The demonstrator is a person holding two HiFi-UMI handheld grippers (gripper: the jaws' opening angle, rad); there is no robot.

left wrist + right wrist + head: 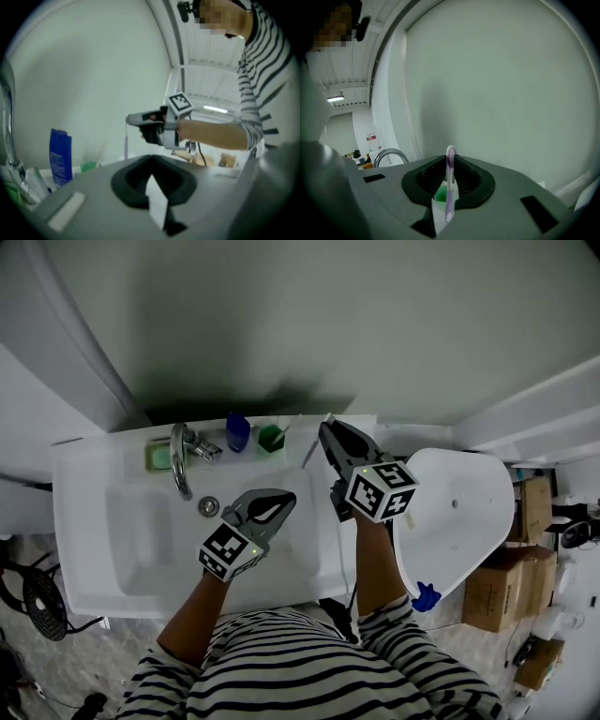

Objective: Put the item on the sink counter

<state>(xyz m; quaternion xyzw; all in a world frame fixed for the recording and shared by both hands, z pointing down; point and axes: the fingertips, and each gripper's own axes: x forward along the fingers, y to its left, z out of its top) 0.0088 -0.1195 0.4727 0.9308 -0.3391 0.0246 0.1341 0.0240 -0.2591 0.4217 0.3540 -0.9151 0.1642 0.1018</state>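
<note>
Toothbrush [309,451] btw right gripper [325,427] jaws; mere sliver, head view

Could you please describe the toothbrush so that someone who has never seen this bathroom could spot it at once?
Start at the white sink and look to its back right corner, where the right gripper hangs. The toothbrush is clamped in that gripper, bristles up. Unlike the green cup and blue bottle standing on the counter nearby, it is a thin purple stick held in the air.
</note>
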